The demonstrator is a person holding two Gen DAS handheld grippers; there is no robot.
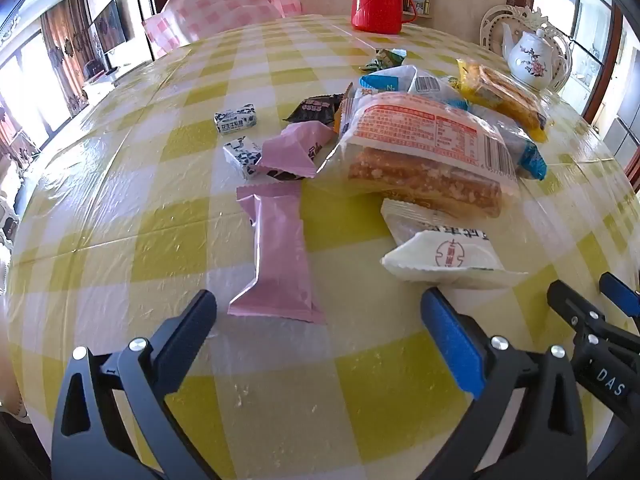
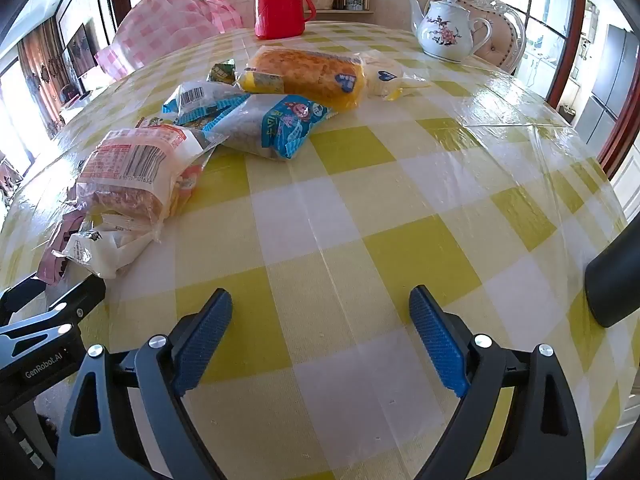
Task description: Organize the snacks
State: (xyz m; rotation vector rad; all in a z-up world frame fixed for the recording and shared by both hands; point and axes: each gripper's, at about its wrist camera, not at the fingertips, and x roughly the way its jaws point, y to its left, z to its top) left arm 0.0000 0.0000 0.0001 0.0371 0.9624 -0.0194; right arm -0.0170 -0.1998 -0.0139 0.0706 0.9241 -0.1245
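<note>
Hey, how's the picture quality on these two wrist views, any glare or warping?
Left wrist view: strong fisheye bends the table into a dome; window light glares off its clear plastic cover, and the pink wrapper stays sharp. Right wrist view: same warping, with bright sheen on the cover near the white teapot.

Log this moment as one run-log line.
stage: start, snacks unsorted | left gripper: open, empty, nearest pink wrapper | right gripper: open, empty, over bare tablecloth
</note>
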